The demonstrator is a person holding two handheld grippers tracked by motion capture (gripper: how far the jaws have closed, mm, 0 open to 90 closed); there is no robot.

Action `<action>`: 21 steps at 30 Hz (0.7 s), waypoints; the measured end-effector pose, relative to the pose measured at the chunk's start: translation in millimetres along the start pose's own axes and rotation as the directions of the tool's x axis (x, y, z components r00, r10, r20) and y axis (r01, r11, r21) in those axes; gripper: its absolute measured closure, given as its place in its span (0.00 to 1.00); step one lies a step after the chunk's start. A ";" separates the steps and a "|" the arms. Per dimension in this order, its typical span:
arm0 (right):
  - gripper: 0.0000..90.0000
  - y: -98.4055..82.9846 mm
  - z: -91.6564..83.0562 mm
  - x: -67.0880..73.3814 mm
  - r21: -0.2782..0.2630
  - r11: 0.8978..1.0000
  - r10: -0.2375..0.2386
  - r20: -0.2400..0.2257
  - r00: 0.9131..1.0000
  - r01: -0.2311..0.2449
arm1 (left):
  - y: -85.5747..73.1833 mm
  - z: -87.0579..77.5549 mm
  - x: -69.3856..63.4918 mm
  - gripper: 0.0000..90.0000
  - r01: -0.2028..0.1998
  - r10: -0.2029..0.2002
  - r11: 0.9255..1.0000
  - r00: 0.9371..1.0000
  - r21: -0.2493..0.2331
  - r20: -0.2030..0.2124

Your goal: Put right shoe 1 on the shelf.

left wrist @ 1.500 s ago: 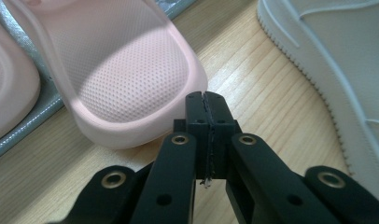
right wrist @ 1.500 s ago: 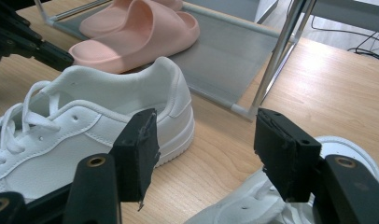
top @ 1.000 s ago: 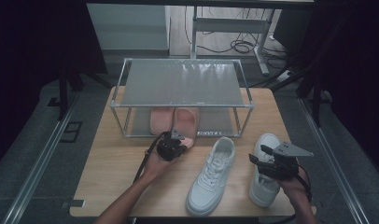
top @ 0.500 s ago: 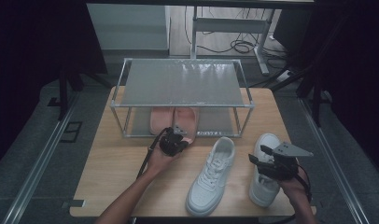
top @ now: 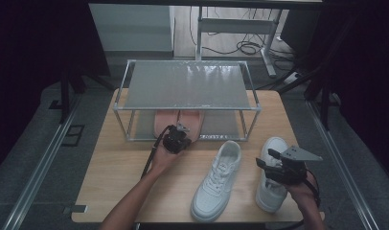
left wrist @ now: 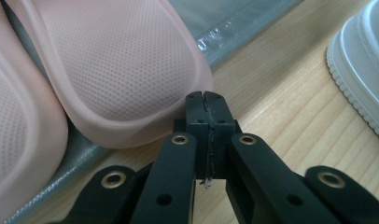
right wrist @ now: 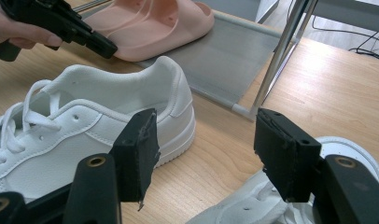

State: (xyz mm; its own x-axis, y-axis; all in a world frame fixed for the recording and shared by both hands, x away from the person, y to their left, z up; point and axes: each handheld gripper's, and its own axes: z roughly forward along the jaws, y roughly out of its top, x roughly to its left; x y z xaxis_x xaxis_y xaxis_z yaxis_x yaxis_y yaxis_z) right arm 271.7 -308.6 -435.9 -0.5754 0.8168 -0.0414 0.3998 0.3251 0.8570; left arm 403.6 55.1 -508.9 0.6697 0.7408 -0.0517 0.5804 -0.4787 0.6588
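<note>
jaws of left gripper (left wrist: 204,100) clenched empty, tips touching the pink slipper (left wrist: 127,70) heel on the rack's lower shelf (left wrist: 234,28); nudge square-on; right gripper (right wrist: 204,154) jaws released above the white sneaker (right wrist: 253,205).

The left forearm (top: 135,196) comes in from the near edge of the tabletop (top: 111,177) and reaches toward its middle, hand wrapped around the left gripper (top: 179,139), whose two fingers (left wrist: 197,112) are pressed flat together with nothing between them. The right hand (top: 303,189) sits at the near right corner, holding the right gripper (top: 265,162) roughly level, as far as can be judged; its fingers (right wrist: 136,149) stand wide apart, gripping nothing.
</note>
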 end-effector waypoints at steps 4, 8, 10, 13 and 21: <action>0.45 0.0 0.6 0.7 0.002 1.000 -0.003 -0.001 1.000 0.003 | 4.3 4.3 2.7 1.00 -0.003 0.003 1.000 1.000 0.009 -0.009; 0.45 -0.1 0.3 0.0 0.001 1.000 0.000 0.000 1.000 0.000 | 8.3 9.3 6.2 1.00 0.026 -0.026 1.000 1.000 0.010 -0.014; 0.45 -0.3 0.3 -0.1 -0.001 1.000 0.001 0.001 1.000 -0.001 | 9.2 11.0 7.1 1.00 0.025 -0.025 1.000 1.000 0.011 -0.017; 0.45 -0.2 -0.2 -0.5 -0.001 1.000 0.001 0.001 1.000 -0.001 | 9.8 11.9 7.7 1.00 0.027 -0.027 1.000 0.999 0.011 -0.017; 0.45 -0.1 0.2 -0.1 -0.002 1.000 0.001 0.001 1.000 -0.001 | 10.2 14.2 9.7 1.00 0.049 -0.049 0.999 0.999 0.009 -0.013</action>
State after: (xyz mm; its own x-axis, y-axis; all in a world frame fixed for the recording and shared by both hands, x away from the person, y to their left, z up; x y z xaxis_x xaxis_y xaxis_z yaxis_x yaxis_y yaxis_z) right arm 271.8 -308.7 -436.1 -0.5741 0.8177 -0.0410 0.3991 0.3233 0.8580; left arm 422.6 50.7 -513.4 0.6343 0.7695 -0.0743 0.6169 -0.4459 0.6486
